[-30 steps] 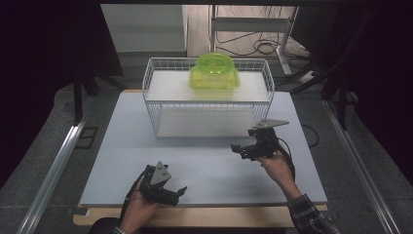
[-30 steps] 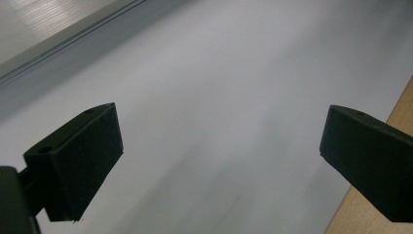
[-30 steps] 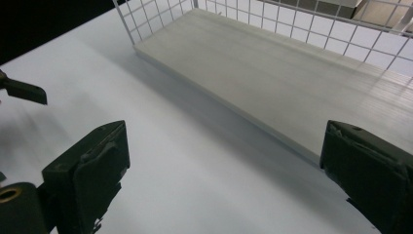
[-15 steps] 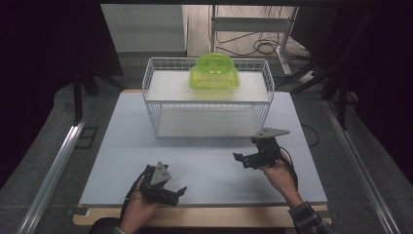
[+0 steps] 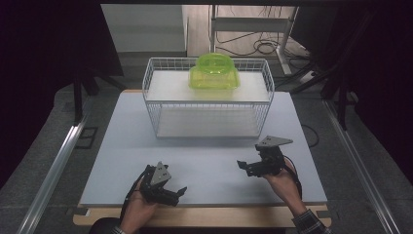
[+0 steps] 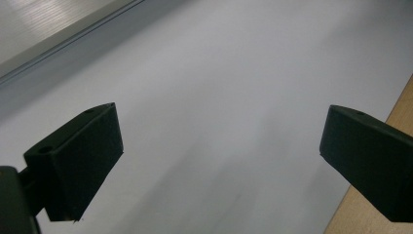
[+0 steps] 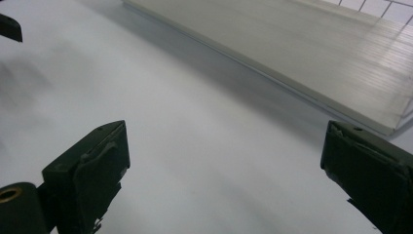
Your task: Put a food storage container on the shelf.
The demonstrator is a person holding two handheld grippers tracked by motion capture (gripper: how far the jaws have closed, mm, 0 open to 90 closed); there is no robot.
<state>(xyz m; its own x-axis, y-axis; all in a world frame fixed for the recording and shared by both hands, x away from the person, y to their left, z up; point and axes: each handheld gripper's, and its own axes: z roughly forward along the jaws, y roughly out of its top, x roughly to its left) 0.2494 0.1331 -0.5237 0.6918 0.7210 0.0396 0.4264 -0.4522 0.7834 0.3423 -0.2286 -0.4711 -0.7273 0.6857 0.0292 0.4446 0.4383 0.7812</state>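
Observation:
A white wire rack with two shelves stands at the back middle of the pale table mat. On its upper shelf sits a translucent lime-green lidded box. My left gripper rests near the mat's front edge, held in a hand. It is open and holds nothing, and in its own view the left gripper shows bare mat between the jaws. My right gripper hovers front right of the rack, jaws pointing left. The right gripper is open and holds nothing.
The rack's lower shelf board lies just ahead of the right gripper. A wooden table edge runs along the front under the mat and is also seen as the wooden table edge. Metal rails flank the table. Cables lie on the floor behind.
My right gripper has drawn back from the rack toward the front of the mat and dropped lower. The left gripper has stayed put.

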